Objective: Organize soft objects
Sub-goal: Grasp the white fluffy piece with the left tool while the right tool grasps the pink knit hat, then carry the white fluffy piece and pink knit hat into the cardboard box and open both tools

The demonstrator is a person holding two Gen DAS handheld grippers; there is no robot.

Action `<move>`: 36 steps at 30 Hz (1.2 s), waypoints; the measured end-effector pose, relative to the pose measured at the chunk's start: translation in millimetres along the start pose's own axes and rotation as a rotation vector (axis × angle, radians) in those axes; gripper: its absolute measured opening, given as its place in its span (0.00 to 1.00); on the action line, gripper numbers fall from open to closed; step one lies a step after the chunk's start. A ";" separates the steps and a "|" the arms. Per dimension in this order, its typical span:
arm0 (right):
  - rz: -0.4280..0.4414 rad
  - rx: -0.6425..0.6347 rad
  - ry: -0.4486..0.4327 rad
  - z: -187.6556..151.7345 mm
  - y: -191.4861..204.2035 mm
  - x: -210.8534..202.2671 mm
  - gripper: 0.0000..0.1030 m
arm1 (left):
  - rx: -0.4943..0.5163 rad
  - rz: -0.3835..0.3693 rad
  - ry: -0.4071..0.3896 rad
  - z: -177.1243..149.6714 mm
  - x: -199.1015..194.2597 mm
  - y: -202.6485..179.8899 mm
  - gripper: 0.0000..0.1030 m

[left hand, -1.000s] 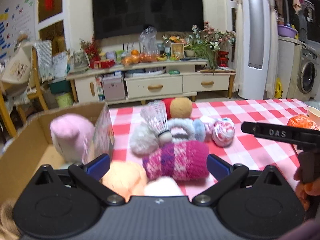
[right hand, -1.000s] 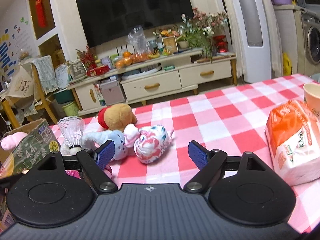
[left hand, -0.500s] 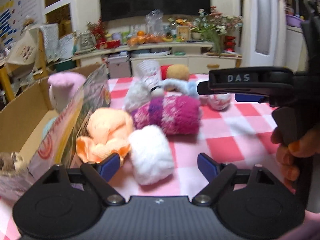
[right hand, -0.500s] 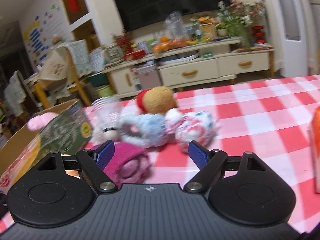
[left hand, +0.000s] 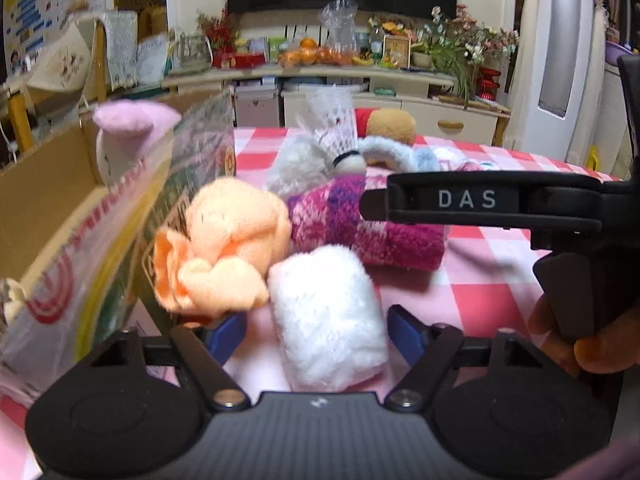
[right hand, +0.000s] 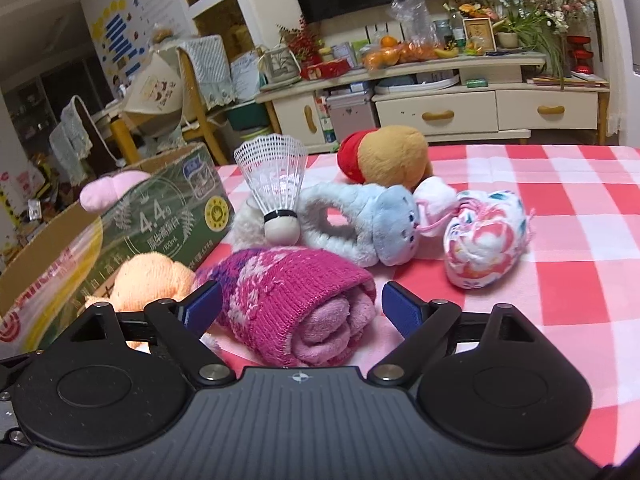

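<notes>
A white fluffy roll (left hand: 328, 312) lies on the checked tablecloth between the blue pads of my left gripper (left hand: 316, 336). The jaws are closing, with a gap still showing on the roll's left side. An orange fluffy bundle (left hand: 224, 248) touches the roll on its left. Behind them lies a pink knitted roll (left hand: 360, 228), also (right hand: 292, 300) in the right wrist view. My right gripper (right hand: 300, 312) stands open around its near end. From the left wrist view, the right gripper (left hand: 376, 204) reaches in from the right over that roll, held by a hand (left hand: 580, 344).
An open cardboard box (right hand: 168, 208) at the left holds a pink plush (left hand: 128, 136). Further back lie a shuttlecock (right hand: 276, 184), a blue-grey plush band (right hand: 360, 220), a floral pouch (right hand: 484, 240) and a brown-and-red plush (right hand: 388, 156). Checked cloth (right hand: 560, 208) stretches to the right.
My left gripper sank toward the white fluffy roll and its jaws narrowed around it. My right gripper swung left from the floral pouch to the pink knitted roll.
</notes>
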State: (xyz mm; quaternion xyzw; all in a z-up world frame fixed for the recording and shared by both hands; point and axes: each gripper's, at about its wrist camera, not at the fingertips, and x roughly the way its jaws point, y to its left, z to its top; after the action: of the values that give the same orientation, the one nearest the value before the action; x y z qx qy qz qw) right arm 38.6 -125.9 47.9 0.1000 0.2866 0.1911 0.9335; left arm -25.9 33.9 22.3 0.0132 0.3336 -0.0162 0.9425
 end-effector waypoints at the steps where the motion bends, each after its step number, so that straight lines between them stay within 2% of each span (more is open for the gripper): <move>1: 0.003 0.003 0.006 0.3 -0.6 3.4 1.00 | -0.008 -0.003 0.014 0.0 3.2 1.2 0.66; 4: 0.012 0.016 0.023 -0.8 -2.0 10.2 1.00 | -0.043 -0.023 0.058 0.8 13.3 6.7 0.53; 8: 0.015 0.015 0.020 -1.4 -4.4 13.6 1.00 | -0.077 -0.040 0.078 4.9 20.1 12.0 0.45; 15: -0.001 0.017 0.019 -3.9 0.7 10.7 1.00 | -0.090 -0.060 0.092 10.2 23.3 13.4 0.43; 20: -0.016 -0.032 0.007 -2.2 4.8 5.5 0.82 | -0.108 -0.078 0.106 12.5 23.6 15.0 0.42; 26: -0.029 -0.066 0.005 -4.1 5.2 -2.2 0.69 | -0.122 -0.093 0.100 14.3 19.1 15.9 0.42; 36: -0.150 -0.046 -0.019 -5.4 -9.6 -20.0 0.66 | -0.125 -0.137 0.066 18.7 4.2 18.0 0.42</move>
State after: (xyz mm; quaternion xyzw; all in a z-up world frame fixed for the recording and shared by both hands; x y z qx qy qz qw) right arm 23.2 -142.5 50.6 0.0584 0.2800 0.1265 0.9498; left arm -10.2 51.1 34.4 -0.0679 0.3651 -0.0594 0.9266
